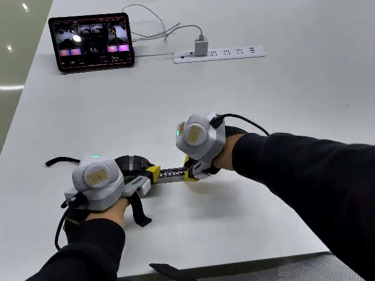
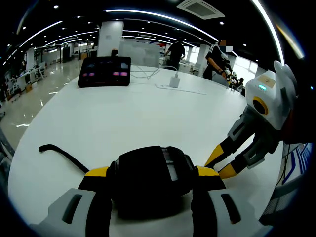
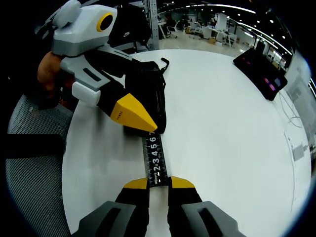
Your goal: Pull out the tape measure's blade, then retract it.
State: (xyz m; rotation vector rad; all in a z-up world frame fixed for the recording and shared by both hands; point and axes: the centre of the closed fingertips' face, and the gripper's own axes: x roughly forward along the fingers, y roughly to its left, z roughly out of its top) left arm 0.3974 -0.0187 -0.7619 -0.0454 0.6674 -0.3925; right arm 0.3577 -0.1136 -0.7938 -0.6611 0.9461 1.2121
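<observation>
White table [image 1: 281, 88] holds tablet [image 1: 91, 41], power strip [image 1: 220, 54] behind tape measure [image 1: 132, 163].

Your left gripper [image 1: 146, 171] squeezes with its jaws wide apart. Your right gripper [image 1: 189, 171] pinches with its jaws almost together. The two grippers sit near each other, tips facing.

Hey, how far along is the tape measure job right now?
Done: the left gripper clamps the tape measure's black case, and the right gripper pinches the blade at its end. In hand: the pull-out, with just a short stretch of blade showing between them above the white table. Left: drawing it further if wanted, then the whole retraction.
</observation>
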